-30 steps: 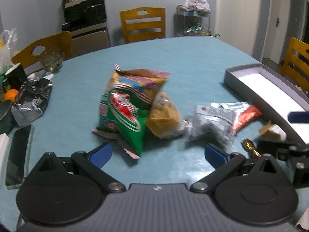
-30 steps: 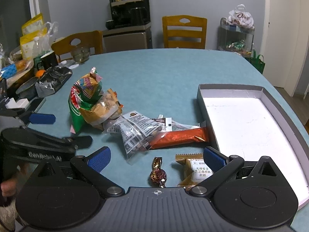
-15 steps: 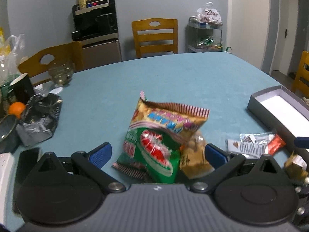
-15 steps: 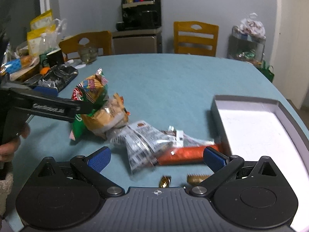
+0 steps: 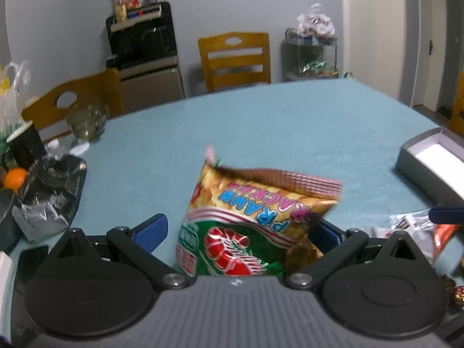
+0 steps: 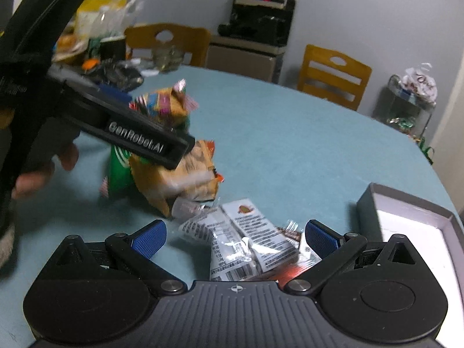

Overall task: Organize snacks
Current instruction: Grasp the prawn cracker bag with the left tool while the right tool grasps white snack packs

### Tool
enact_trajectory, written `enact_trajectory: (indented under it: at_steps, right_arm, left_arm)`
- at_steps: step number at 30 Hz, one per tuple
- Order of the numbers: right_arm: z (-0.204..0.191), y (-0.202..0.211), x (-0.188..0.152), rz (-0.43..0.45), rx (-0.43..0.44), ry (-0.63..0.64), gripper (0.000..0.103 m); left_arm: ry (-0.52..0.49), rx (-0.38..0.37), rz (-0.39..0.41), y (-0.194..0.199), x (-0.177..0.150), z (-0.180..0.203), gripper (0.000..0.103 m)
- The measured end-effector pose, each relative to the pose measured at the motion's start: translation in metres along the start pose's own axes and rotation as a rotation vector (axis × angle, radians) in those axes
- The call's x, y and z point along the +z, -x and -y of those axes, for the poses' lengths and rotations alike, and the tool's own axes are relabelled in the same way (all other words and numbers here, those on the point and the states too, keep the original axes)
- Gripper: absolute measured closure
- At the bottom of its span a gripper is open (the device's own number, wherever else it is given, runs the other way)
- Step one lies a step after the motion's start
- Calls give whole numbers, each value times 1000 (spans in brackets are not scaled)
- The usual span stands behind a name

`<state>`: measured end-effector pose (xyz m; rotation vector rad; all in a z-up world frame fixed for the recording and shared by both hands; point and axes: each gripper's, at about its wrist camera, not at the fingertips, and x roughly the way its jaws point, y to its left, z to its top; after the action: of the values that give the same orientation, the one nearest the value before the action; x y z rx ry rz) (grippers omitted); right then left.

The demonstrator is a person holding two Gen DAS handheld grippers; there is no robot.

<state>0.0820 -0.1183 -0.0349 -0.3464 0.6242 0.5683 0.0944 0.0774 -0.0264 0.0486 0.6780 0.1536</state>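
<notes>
A green and orange prawn cracker bag (image 5: 249, 220) stands between the open fingers of my left gripper (image 5: 237, 233), which does not pinch it. A clear orange snack bag (image 5: 301, 256) leans against its right side. In the right wrist view the same two bags (image 6: 177, 171) sit under the left gripper's arm (image 6: 136, 139). My right gripper (image 6: 236, 236) is open over silver foil packets (image 6: 246, 240) and a red-orange bar (image 6: 293, 269). The grey box with white inside (image 6: 406, 211) lies at the right; it also shows in the left wrist view (image 5: 429, 156).
The table has a teal cloth (image 5: 261, 121). At its left are a black foil-lined tray (image 5: 49, 191), an orange (image 5: 14, 178), a glass jar (image 5: 85, 120) and a phone (image 5: 29, 261). Wooden chairs (image 5: 235, 58) stand around it. Wrapped candies (image 5: 452, 290) lie at the right.
My left gripper has moved forward until the prawn cracker bag sits between its open fingers. My right gripper has moved forward and turned left, over the foil packets.
</notes>
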Motion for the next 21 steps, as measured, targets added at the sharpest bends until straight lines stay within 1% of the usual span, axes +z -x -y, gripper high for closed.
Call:
enact_trajectory:
  at_steps: [5, 8, 9, 10, 11, 13, 15, 20, 21]
  right_arm:
    - [-3, -11, -4, -4, -8, 16, 2]
    - [-4, -16, -7, -6, -22, 32, 10]
    - [-5, -15, -8, 8, -21, 38, 13]
    - [-5, -15, -8, 20, -19, 43, 20]
    - [-5, -15, -8, 25, -17, 44, 23]
    - [-5, -14, -9, 31, -15, 47, 35]
    - [-5, -13, -10, 38, -9, 52, 39]
    - [-11, -10, -14, 70, -23, 98, 43]
    - [-12, -9, -14, 79, -21, 105, 43]
  left_arm:
    - [63, -37, -20, -14, -3, -14, 0]
    - [75, -43, -15, -18, -5, -17, 0]
    - [81, -48, -13, -17, -6, -19, 0]
    - [87, -51, -13, -17, -6, -20, 0]
    - [92, -57, -12, -18, -6, -21, 0]
    - [103, -65, -12, -19, -6, -25, 0]
    - [109, -71, -13, -19, -7, -27, 0]
    - [114, -81, -6, -18, -11, -31, 0]
    - [118, -84, -5, -18, -11, -32, 1]
